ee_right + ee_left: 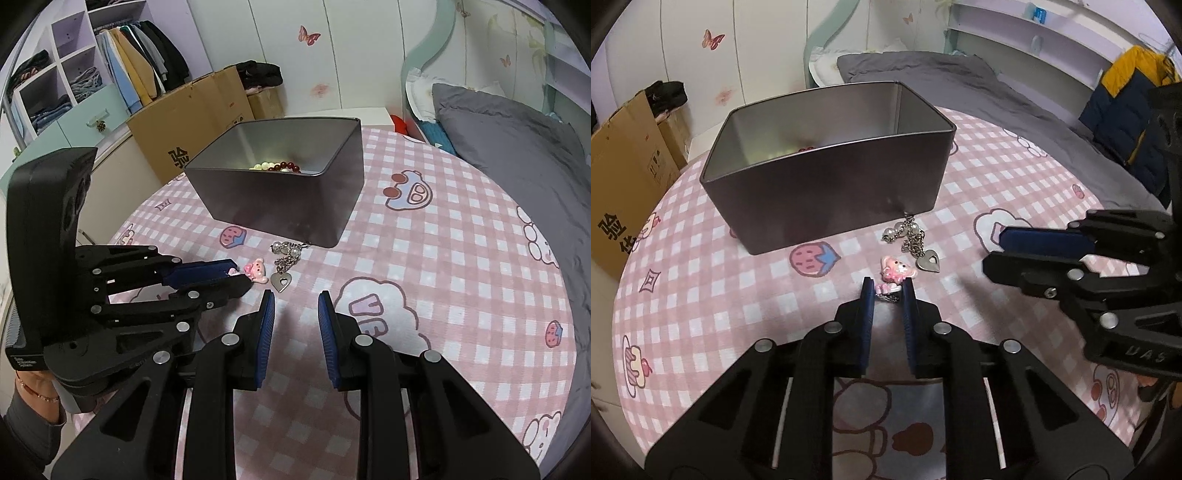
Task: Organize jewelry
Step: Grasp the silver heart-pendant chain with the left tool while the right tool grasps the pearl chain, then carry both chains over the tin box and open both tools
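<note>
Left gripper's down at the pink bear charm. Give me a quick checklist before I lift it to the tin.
1. Left gripper astride the pink bear charm: ok, its lower end sits between the fingers.
2. Firm hold: cannot tell; contact isn't clear.
3. Charm separate from the heart-pendant chain: cannot tell; they lie very close.
4. Right gripper out of the way: ok, open, holding nothing, hovering beside.
5. Metal tin open: ok, no lid, beads already inside.
6. Chain clear of the tin: not ok, its end is at the tin's base.
</note>
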A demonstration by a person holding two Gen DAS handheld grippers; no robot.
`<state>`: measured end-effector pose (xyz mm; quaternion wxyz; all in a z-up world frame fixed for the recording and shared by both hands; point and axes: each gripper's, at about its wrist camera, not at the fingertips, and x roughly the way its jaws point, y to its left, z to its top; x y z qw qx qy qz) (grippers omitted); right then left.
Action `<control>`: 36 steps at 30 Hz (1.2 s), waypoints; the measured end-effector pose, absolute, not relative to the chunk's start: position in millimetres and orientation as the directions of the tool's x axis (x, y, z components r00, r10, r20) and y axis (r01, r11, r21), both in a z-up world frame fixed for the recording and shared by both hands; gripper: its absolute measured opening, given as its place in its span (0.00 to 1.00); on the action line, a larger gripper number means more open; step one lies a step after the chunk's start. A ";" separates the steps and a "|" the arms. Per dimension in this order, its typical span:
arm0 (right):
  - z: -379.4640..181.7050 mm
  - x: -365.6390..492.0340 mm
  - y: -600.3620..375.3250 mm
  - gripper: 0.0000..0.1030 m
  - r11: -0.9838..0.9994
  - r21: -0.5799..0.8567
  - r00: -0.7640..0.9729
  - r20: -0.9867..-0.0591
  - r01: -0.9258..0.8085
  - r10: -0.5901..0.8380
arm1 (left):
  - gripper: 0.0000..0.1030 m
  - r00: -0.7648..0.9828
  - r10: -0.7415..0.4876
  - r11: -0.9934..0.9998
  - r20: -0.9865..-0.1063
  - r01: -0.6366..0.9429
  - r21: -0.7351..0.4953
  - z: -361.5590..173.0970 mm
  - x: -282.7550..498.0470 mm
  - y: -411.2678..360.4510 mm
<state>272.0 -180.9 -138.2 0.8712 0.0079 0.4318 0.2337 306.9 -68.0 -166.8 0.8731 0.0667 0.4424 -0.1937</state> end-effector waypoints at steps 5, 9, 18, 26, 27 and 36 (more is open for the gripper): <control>-145.3 280.1 -167.2 0.22 0.891 0.198 0.512 -0.759 -0.408 0.402 | 0.15 0.556 -0.289 0.925 -0.780 0.372 -0.077 -158.2 305.7 -51.9; -150.0 286.6 -157.1 0.23 0.899 0.170 0.520 -0.766 -0.403 0.378 | 0.15 0.575 -0.283 0.934 -0.768 0.347 -0.084 -148.5 306.1 -33.8; -156.1 299.7 -135.3 0.34 0.916 0.095 0.548 -0.775 -0.391 0.315 | 0.15 0.610 -0.281 0.944 -0.741 0.314 -0.099 -130.5 304.8 -10.7; -161.4 296.5 -122.9 0.06 0.903 -0.029 0.566 -0.788 -0.428 0.243 | 0.15 0.621 -0.297 0.940 -0.725 0.324 -0.108 -119.2 302.7 -10.2; -160.7 295.0 -123.9 0.06 0.901 -0.029 0.564 -0.789 -0.432 0.244 | 0.15 0.621 -0.306 0.938 -0.722 0.327 -0.116 -116.5 302.5 -10.0; -111.4 274.7 -143.2 0.05 0.887 0.065 0.591 -0.723 -0.458 0.358 | 0.15 0.630 -0.390 0.910 -0.672 0.374 -0.177 -81.0 301.7 -9.8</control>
